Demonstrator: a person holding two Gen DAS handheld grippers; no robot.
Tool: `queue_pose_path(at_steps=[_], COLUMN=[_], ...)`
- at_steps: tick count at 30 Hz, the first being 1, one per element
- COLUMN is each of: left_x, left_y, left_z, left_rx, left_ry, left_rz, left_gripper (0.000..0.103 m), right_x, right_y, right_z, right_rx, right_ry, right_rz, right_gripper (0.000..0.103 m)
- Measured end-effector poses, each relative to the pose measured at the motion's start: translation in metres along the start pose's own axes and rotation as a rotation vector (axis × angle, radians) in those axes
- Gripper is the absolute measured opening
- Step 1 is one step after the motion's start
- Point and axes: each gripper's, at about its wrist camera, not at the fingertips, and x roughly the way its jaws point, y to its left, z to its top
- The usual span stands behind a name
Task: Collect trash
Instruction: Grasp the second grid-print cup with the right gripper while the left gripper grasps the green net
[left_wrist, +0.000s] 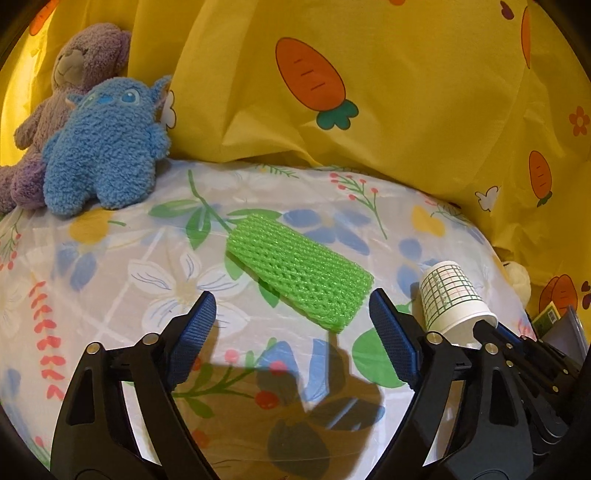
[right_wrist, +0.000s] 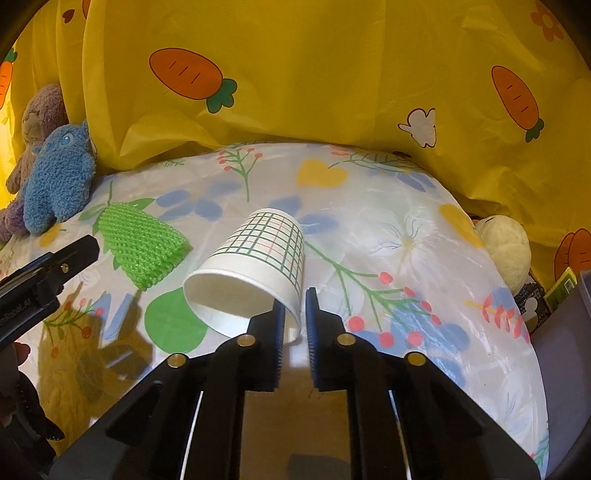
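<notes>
A green foam net sleeve (left_wrist: 300, 277) lies flat on the floral tablecloth (left_wrist: 110, 280), just ahead of my left gripper (left_wrist: 291, 310), which is open and empty. The sleeve also shows in the right wrist view (right_wrist: 142, 245). My right gripper (right_wrist: 295, 304) is shut on the rim of a white paper cup with a green grid print (right_wrist: 255, 269). The cup is tipped on its side, mouth toward the camera. It also shows in the left wrist view (left_wrist: 452, 301), with the right gripper (left_wrist: 484, 326) at its rim.
A blue plush toy (left_wrist: 103, 147) and a purple plush bear (left_wrist: 74, 74) sit at the back left. A yellow carrot-print cloth (left_wrist: 369, 92) hangs behind. A cream plush ball (right_wrist: 506, 251) and a grey bin (right_wrist: 565, 362) are at the right edge.
</notes>
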Motion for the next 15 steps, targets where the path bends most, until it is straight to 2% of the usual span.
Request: queue_pose_path(at_steps=[4,8,12,14,15], left_x=[0.020,0.037,0.051,0.057,0.060], left_y=[-0.004,-0.011,-0.017,-0.017,-0.017], left_z=[0.003,0.005,0.005,0.003,0.002], left_rx=[-0.026,-0.044,-0.032,-0.037,-0.044], left_ry=[0.061,0.099,0.122,0.132,0.142], left_rz=[-0.052,-0.080,-0.078,-0.085,-0.094], left_gripper=[0.064,0.057,0.034,0.018,0.015], right_x=[-0.004,-0.009,-0.015,-0.018,-0.020], right_y=[-0.009,-0.018,-0.022,-0.025,-0.026], right_z=[0.000,0.001,0.000,-0.001,-0.001], right_rx=[0.015,0.033,0.037,0.042,0.044], right_ry=[-0.021,-0.037,-0.052,-0.057,-0.059], right_rz=[0.002,0.009,0.014,0.017,0.017], right_gripper=[0.004,0.004,0.004,0.004,0.004])
